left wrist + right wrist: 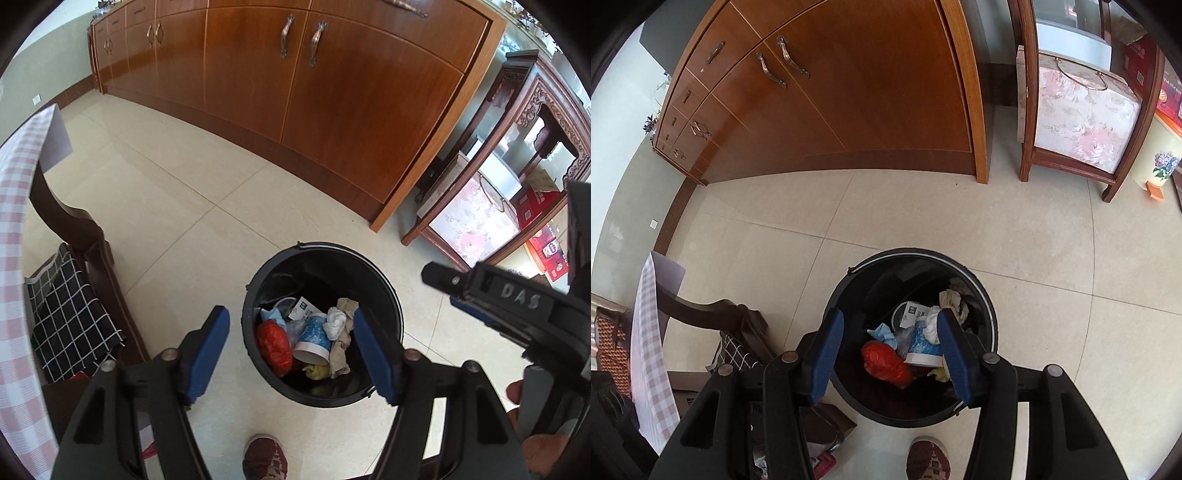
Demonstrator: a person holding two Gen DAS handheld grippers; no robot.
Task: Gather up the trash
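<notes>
Both wrist cams look steeply down past own claw tips, close above the black trash bin point(321, 266). Shared: bin, tile floor point(923, 214), wood cabinet point(332, 92).

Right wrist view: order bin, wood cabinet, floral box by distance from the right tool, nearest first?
1. Bin: directly under the right tool, on the floor, full of trash.
2. Wood cabinet: across the tiled floor, upper left to centre.
3. Floral box: upper right, on a wooden stand beside the cabinet; roughly as far as the cabinet, so too close to rank firmly.
</notes>
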